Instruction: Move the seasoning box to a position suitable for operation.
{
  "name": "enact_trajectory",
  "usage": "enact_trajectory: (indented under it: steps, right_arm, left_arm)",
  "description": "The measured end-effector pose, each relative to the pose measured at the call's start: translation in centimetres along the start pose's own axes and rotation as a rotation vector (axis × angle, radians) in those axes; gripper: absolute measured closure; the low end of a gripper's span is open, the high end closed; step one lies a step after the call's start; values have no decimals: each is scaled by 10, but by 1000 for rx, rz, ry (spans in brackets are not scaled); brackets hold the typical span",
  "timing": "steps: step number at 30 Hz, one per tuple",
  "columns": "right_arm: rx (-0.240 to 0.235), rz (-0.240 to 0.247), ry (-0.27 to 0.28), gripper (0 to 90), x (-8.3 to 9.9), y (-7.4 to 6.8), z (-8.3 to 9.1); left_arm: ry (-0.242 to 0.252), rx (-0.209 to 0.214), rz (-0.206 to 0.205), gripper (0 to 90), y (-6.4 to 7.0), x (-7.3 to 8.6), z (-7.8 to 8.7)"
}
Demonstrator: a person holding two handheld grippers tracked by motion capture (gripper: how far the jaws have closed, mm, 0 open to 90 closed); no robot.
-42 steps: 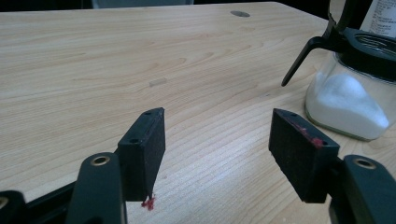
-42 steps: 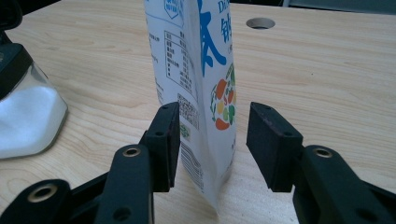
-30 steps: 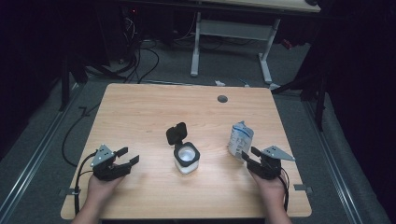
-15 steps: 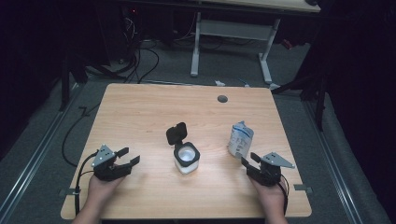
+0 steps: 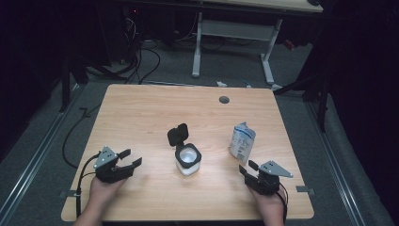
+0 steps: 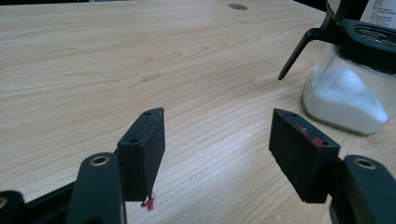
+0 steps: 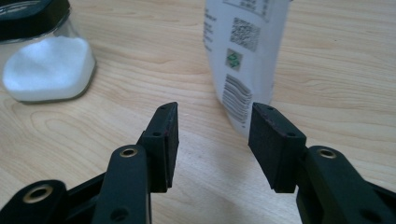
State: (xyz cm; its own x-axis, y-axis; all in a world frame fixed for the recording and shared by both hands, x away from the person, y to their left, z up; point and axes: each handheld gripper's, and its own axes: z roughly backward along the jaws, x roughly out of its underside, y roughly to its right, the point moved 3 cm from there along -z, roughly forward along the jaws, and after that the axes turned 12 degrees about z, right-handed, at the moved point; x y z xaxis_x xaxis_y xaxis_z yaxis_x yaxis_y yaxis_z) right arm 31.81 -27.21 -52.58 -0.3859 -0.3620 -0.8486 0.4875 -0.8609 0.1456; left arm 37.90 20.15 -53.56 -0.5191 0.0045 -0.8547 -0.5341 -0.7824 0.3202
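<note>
1. Landmark: glass jar (image 5: 188, 160), black flip lid standing open, about half full of white powder, near the middle of the wooden bench (image 5: 141, 113).
2. White printed pouch (image 5: 242, 140) stands upright to the right of the jar, a bit farther back, apart from it.
3. Left claw (image 5: 131, 159) sits well to the left of the jar, at roughly the same depth, held in the person's left hand (image 5: 101, 190); jaws spread, nothing between them.
4. Left gripper view: both black pads (image 6: 148, 149) open over bare wood, jar (image 6: 348, 84) ahead and to the right, not touched. Lid tab sticks out toward the camera side.
5. Right claw (image 5: 245, 168) is to the right of the jar and nearer the front edge, just in front of the pouch; jaws spread, empty.
6. Right gripper view: pouch (image 7: 245, 51) stands just beyond the gap between the jaws, closer to the right-hand pad; contact cannot be told, it looks just short. Jar (image 7: 44, 60) off to the left in that view.
7. Small dark round grommet (image 5: 224, 100) on the bench far behind the jar, toward the back edge.
8. Cable (image 5: 84, 169) trails from the left claw off the bench's front-left side.
</note>
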Motion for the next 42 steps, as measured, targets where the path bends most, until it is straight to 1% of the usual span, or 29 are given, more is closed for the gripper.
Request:
enact_trajectory:
  steps: [4,11,12,15,19,22,25,29,32,33,36,39,40,41,42]
  right_arm:
    - [-12,18,-7,526,1,-9,-4]
    - [-37,60,-12,535,-3,-23,-11]
    - [-43,73,-12,538,-4,-25,-13]
    - [-55,91,-12,541,-8,-32,-19]
    - [-69,118,-6,553,-16,-42,-27]
    - [-84,125,5,566,-23,-49,-36]
    - [-89,129,9,579,-29,-54,-44]
    - [-99,121,17,595,-37,-59,-56]
    - [-98,140,14,605,-42,-62,-63]
    - [-96,148,19,607,-44,-64,-64]
    - [-98,144,40,609,-45,-66,-63]
    - [-93,171,37,618,-45,-69,-59]
    - [-98,168,37,628,-44,-69,-57]
    - [-117,148,46,640,-43,-70,-55]
    - [-126,145,42,651,-41,-72,-54]
  left_arm:
    - [0,-1,-1,364,0,0,0]
    - [3,11,10,364,2,0,-1]
    - [4,12,11,371,2,0,-1]
    - [7,12,9,373,2,-1,-1]
    - [-5,14,7,375,3,0,-2]
    - [-18,11,6,375,5,1,-4]
    - [-35,9,5,378,8,3,-6]
    - [-48,-7,-4,382,12,5,-8]
    - [-48,-23,-20,396,16,7,-8]
    - [-45,-20,-17,403,17,7,-7]
    - [-39,-20,-15,429,18,8,-6]
    - [-35,-27,-5,429,18,8,-6]
    - [-29,-29,1,427,18,8,-5]
    - [-26,-29,4,429,18,7,-4]
    - [-20,-30,3,433,19,7,-2]
